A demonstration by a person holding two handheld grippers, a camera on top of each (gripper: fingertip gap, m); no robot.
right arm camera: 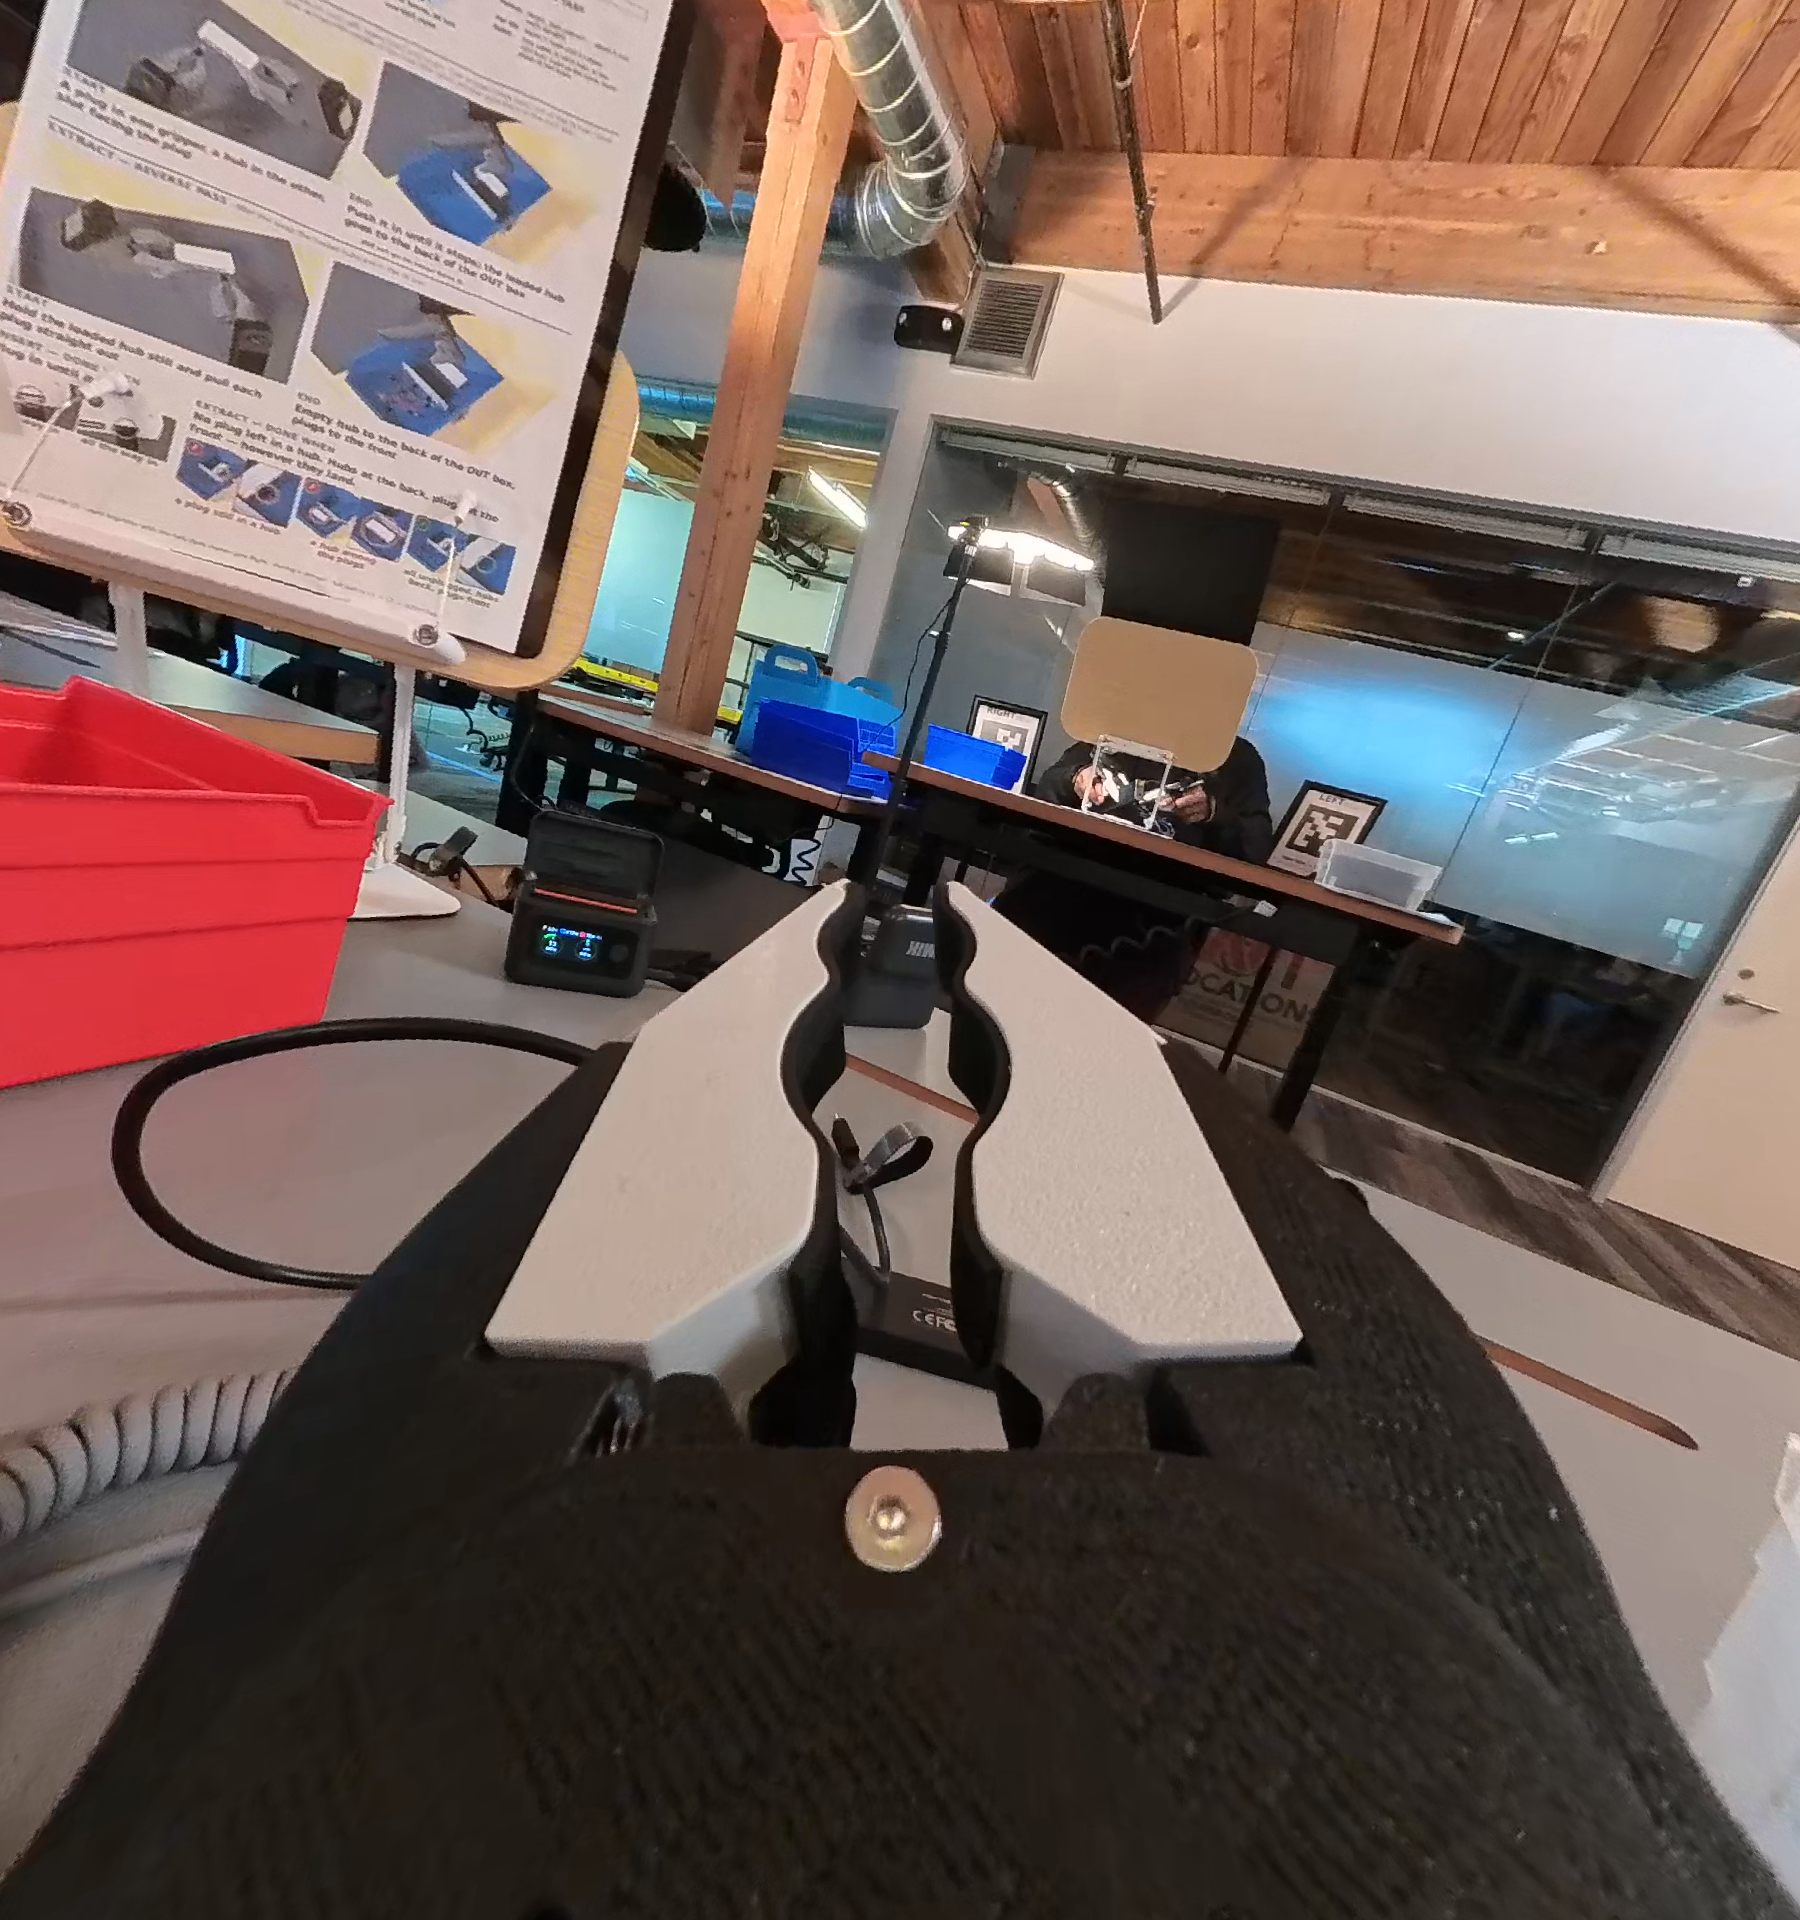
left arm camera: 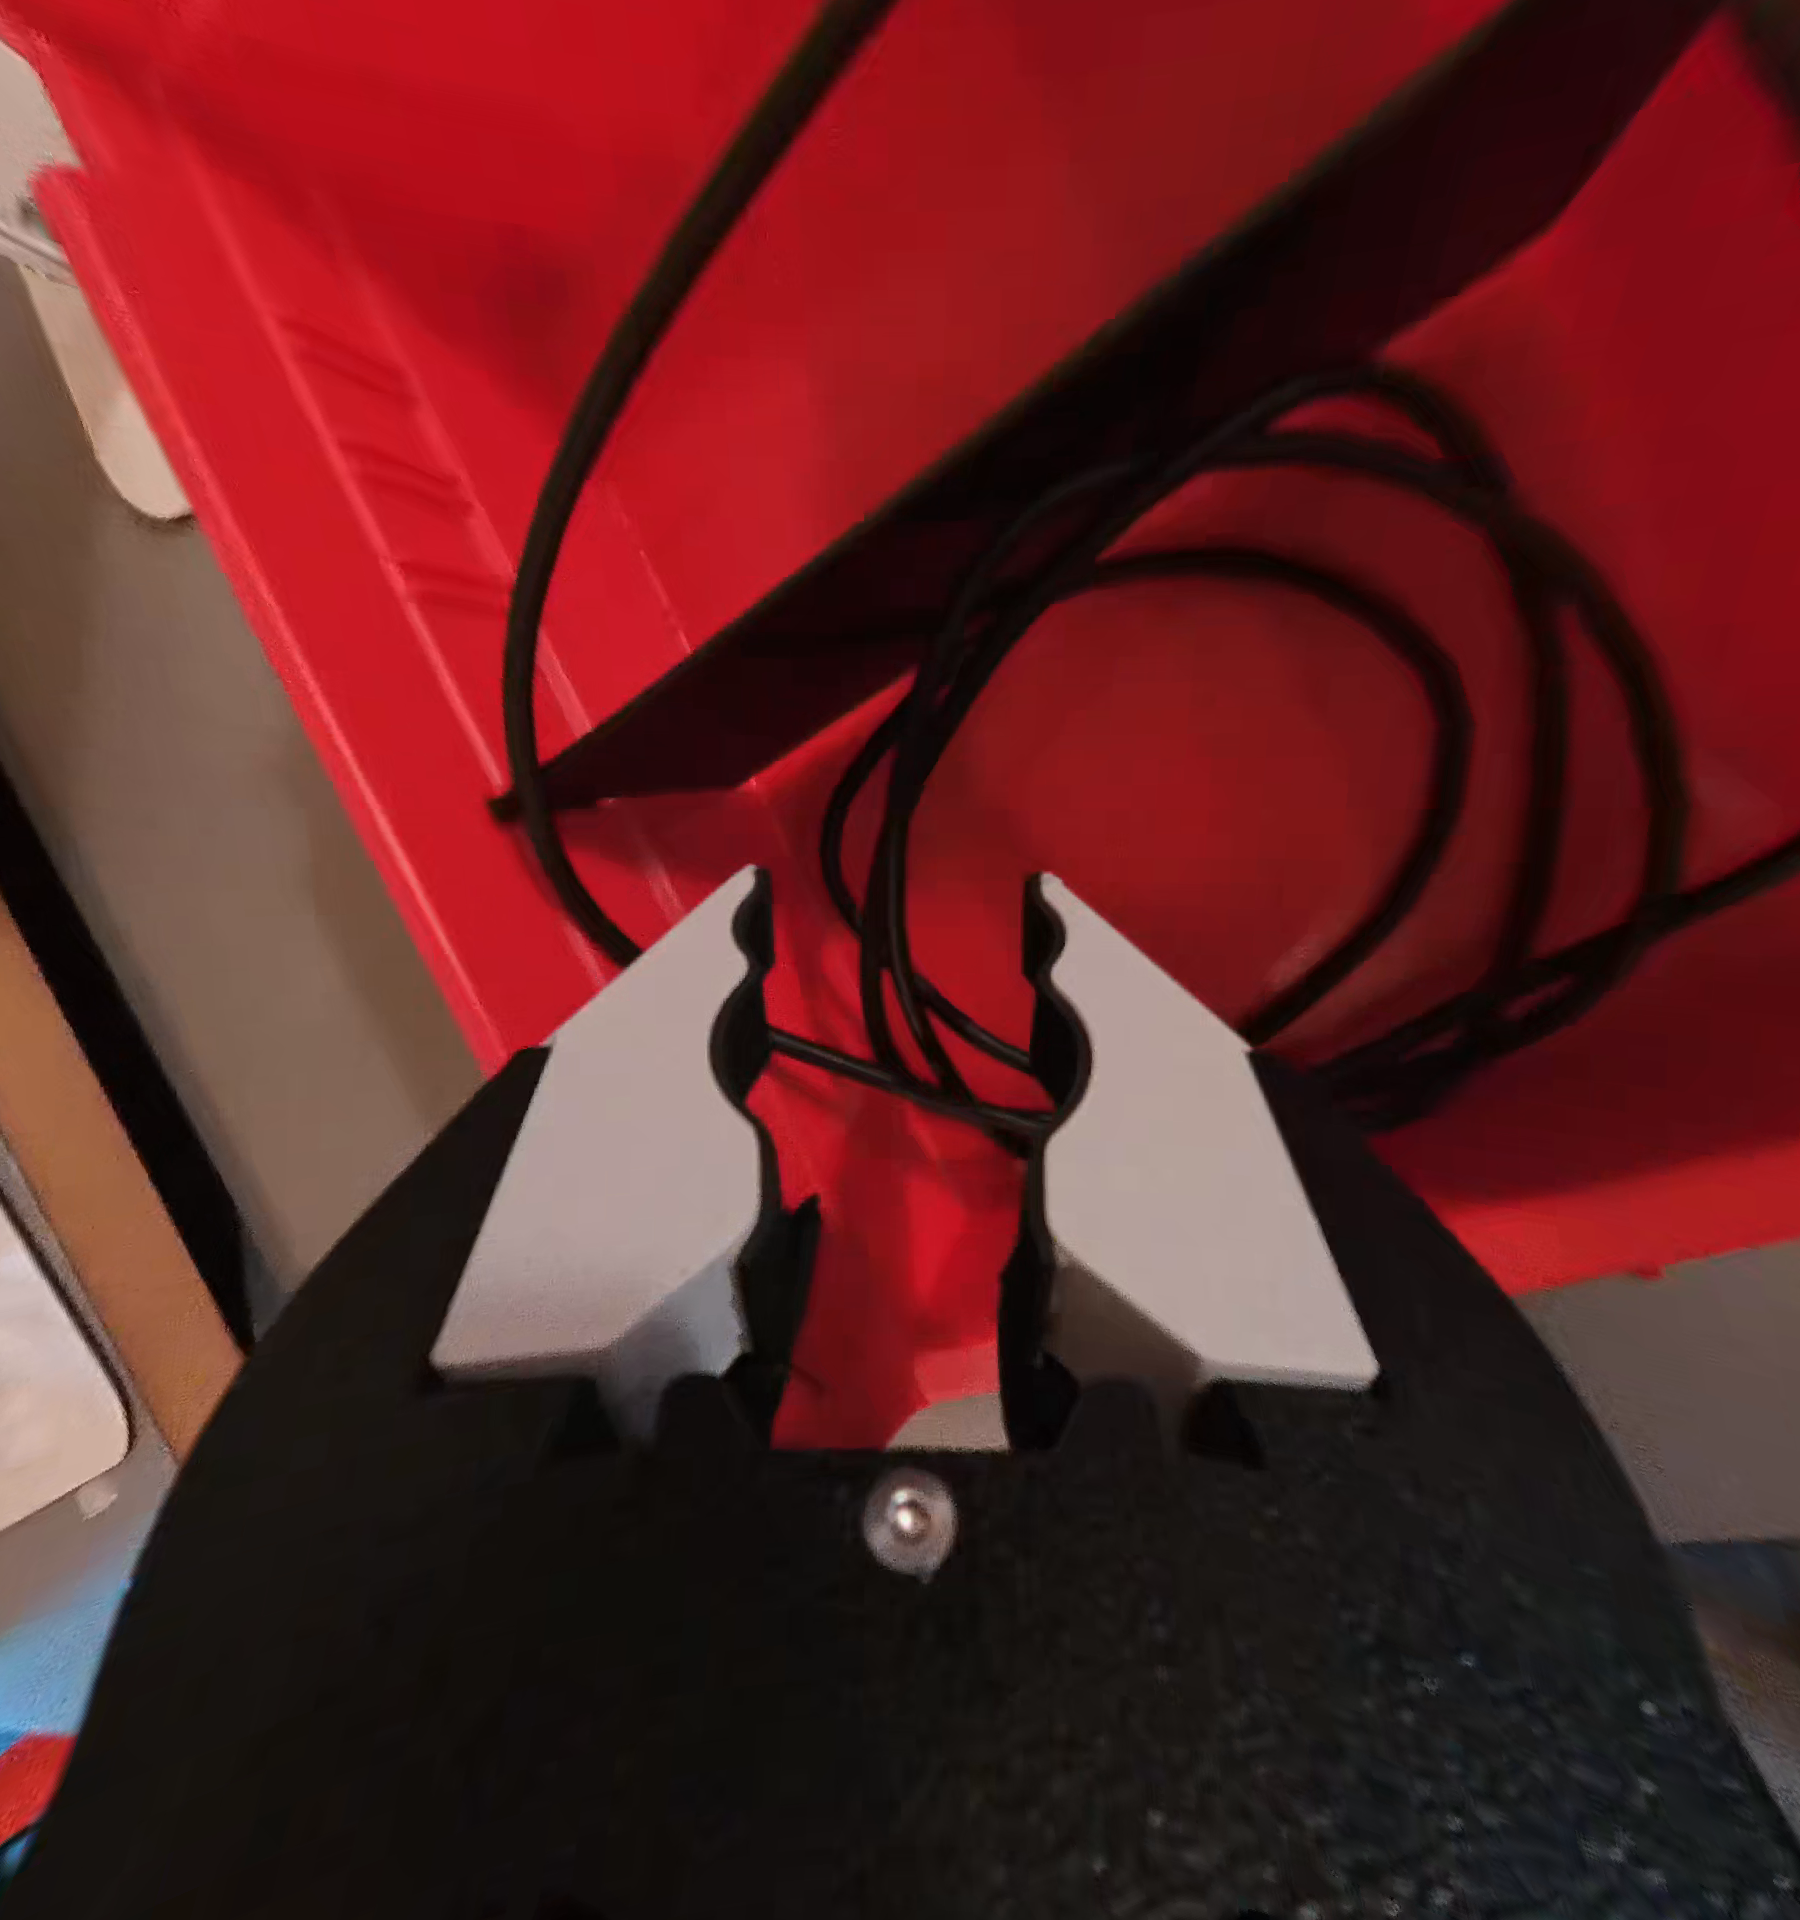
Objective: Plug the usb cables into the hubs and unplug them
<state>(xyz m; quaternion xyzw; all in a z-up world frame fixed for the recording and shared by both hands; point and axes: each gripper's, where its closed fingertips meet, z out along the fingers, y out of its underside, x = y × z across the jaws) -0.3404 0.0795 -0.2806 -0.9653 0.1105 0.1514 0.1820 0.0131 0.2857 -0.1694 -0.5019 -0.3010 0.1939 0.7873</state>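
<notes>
In the left wrist view my left gripper [left arm camera: 896, 894] is open and tilted down into a red bin [left arm camera: 979, 260]. A coil of thin black usb cable [left arm camera: 1447, 675] lies on the bin floor. A few strands cross the gap between my fingers [left arm camera: 647, 1122] without being pinched. No plug shows. In the right wrist view my right gripper [right arm camera: 896, 899] is nearly closed on a flat black hub [right arm camera: 911, 1325], held deep between the jaws. The hub's short cable with a strap [right arm camera: 880, 1164] sticks out forward.
A dark divider [left arm camera: 1083, 468] splits the bin, and a thicker black cable [left arm camera: 605, 416] arcs over its wall. The red bin [right arm camera: 127, 862] stands left on the grey table, beside a black cable loop [right arm camera: 148, 1164], a grey coiled cord [right arm camera: 65, 1455], a small black device [right arm camera: 584, 914] and an instruction board [right arm camera: 283, 291]. Tip to tip, the grippers are about 40 cm apart.
</notes>
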